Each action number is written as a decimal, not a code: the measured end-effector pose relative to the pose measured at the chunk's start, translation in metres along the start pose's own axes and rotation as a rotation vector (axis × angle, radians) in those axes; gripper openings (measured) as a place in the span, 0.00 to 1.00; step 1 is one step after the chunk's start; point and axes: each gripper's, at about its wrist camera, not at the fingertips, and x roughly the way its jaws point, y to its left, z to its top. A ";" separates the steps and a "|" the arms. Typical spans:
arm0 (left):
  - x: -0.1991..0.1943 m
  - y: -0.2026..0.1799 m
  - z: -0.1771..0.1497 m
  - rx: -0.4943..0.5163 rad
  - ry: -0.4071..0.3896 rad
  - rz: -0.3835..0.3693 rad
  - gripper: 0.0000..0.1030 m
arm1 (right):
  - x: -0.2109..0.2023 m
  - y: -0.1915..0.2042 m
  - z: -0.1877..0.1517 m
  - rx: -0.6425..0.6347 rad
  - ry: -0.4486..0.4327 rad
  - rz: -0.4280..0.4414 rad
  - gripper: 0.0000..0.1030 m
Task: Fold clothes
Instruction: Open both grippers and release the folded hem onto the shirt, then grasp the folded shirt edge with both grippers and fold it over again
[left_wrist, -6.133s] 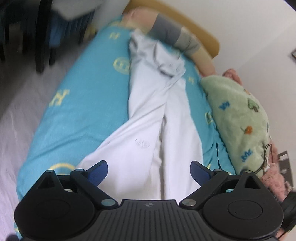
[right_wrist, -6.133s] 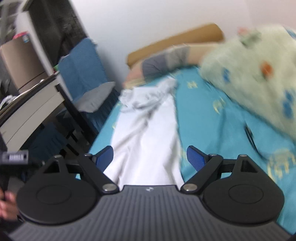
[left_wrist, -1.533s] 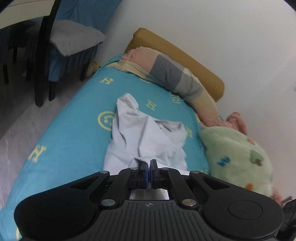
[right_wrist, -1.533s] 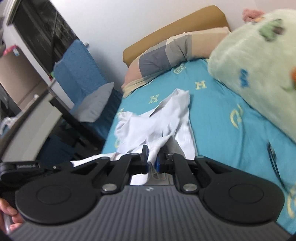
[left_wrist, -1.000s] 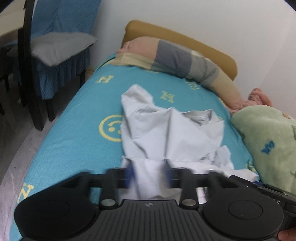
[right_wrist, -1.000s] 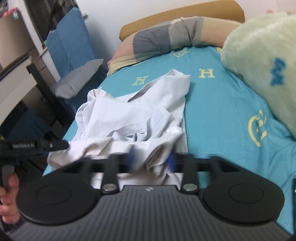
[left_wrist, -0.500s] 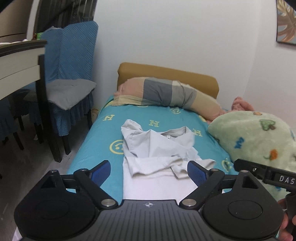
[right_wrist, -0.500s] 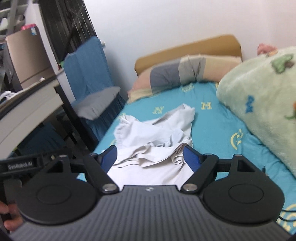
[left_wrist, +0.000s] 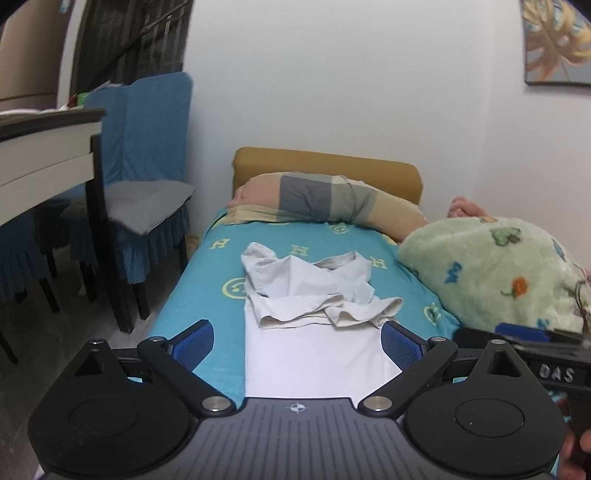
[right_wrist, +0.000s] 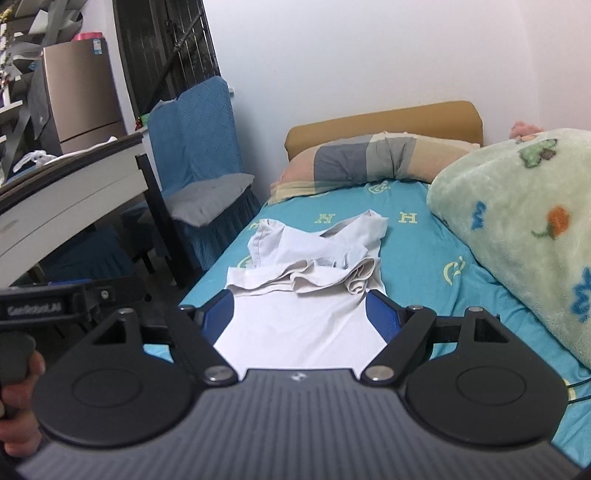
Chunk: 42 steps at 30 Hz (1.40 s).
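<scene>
A pale grey garment (left_wrist: 314, 295) (right_wrist: 314, 269) lies along the middle of the teal bed sheet (left_wrist: 210, 280) (right_wrist: 424, 266), its near half flat and its far half bunched and folded back over itself. My left gripper (left_wrist: 297, 341) is open, held back above the near end of the cloth with nothing between its blue pads. My right gripper (right_wrist: 301, 314) is open too, also hovering above the flat near part. The right gripper's body (left_wrist: 524, 350) shows at the right of the left wrist view; the left one (right_wrist: 66, 299) shows at the left of the right wrist view.
A striped pillow (left_wrist: 325, 203) lies against a tan headboard (left_wrist: 325, 166). A green fleece blanket (left_wrist: 491, 273) (right_wrist: 524, 221) is piled along the bed's right side. Left of the bed stand a blue-covered chair (left_wrist: 147, 184) and a table (left_wrist: 44, 147). A hand (right_wrist: 18, 424) grips the left handle.
Both grippers, shut on the garment's near end 1.5 s ago, have let go after laying it over the far part. They have opened and pulled back and up.
</scene>
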 end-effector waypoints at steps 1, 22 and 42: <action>0.001 -0.002 -0.001 0.009 0.005 -0.002 0.96 | 0.000 0.000 -0.001 0.001 0.000 -0.001 0.78; 0.131 0.063 -0.076 -0.696 0.654 -0.218 0.97 | 0.052 -0.077 -0.074 0.816 0.333 0.162 0.85; 0.111 0.091 -0.052 -0.777 0.348 -0.141 0.06 | 0.089 -0.102 -0.083 0.977 0.160 0.081 0.11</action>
